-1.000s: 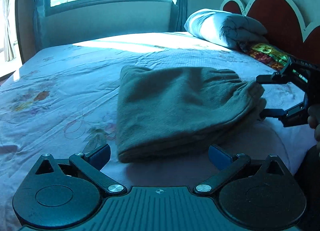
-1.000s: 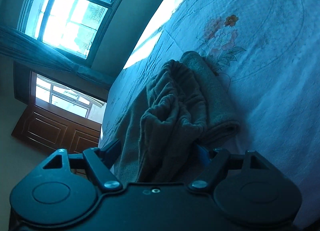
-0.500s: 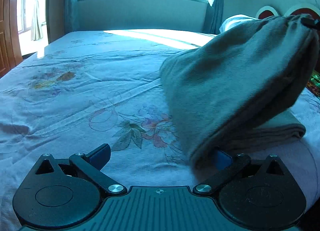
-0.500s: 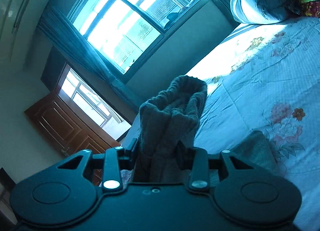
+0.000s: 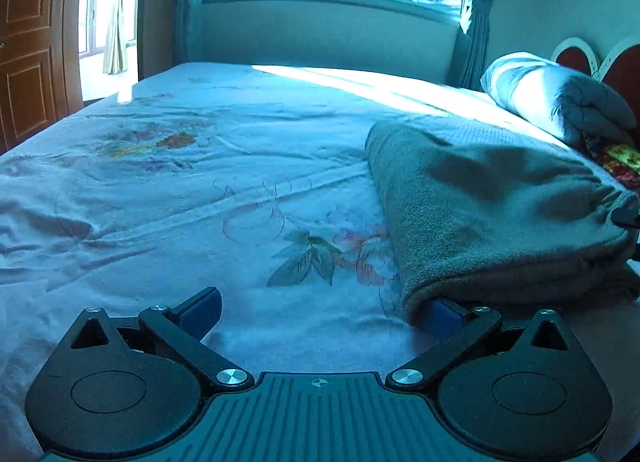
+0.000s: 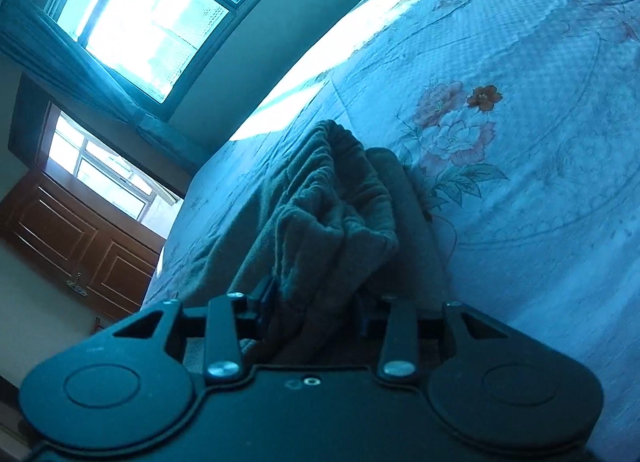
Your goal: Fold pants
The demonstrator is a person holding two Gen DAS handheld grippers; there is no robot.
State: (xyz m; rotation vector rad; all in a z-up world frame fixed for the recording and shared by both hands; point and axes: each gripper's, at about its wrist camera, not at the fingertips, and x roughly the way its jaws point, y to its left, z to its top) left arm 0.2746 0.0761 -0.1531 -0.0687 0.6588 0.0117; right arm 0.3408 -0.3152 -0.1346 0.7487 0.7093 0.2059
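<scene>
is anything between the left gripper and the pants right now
Nothing visible does. The open left gripper sits on the bed sheet with its right finger tucked under the folded pants.

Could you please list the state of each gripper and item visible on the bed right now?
pants: folded in layers, lying on the bed, waistband end pinched.
left gripper: open, low over the sheet, one finger tucked under the pants' near corner.
right gripper: shut on the pants' bunched waistband.
bedsheet: spread out, lightly wrinkled.
duvet: rolled up by the headboard.
</scene>
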